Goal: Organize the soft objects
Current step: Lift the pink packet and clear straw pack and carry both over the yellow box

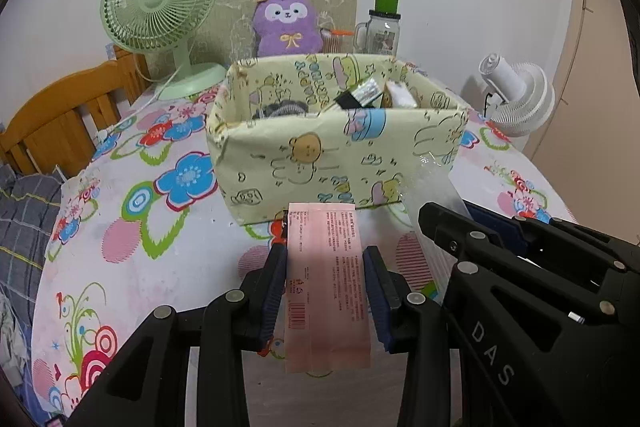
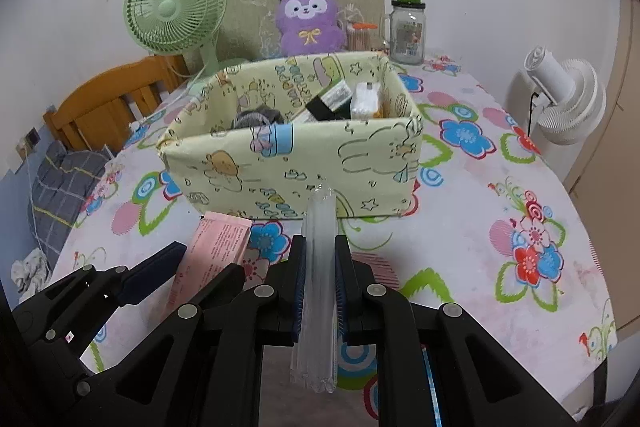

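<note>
**Two soft packets held up before the fabric box**

Where the left wrist view looks down, a flat pink paper-wrapped packet printed with small text and a barcode (image 1: 326,283) is seen clamped between the jaws of the left gripper (image 1: 326,291), which are closed on its two long edges. The packet is held clear of the flowered plastic tablecloth on the table (image 1: 132,243), just in front of the pale yellow cartoon-print fabric storage box (image 1: 320,163). It is judged light and pliable, likely to bow if squeezed harder, so a hold across its middle width is favoured. The gripper is pitched steeply downward toward the box's near wall. The right gripper (image 1: 472,223) is seen alongside, just to the right.

In the right wrist view, a clear, soft plastic sleeve of slim transparent sticks (image 2: 319,279) is seen pinched edge-on between the tightly shut jaws of the right gripper (image 2: 319,283). It is judged slippery and light, best held mid-length. This gripper is tilted downward likewise, in front of the box, whose interior already holds several small items. The pink packet appears at the left.
</note>
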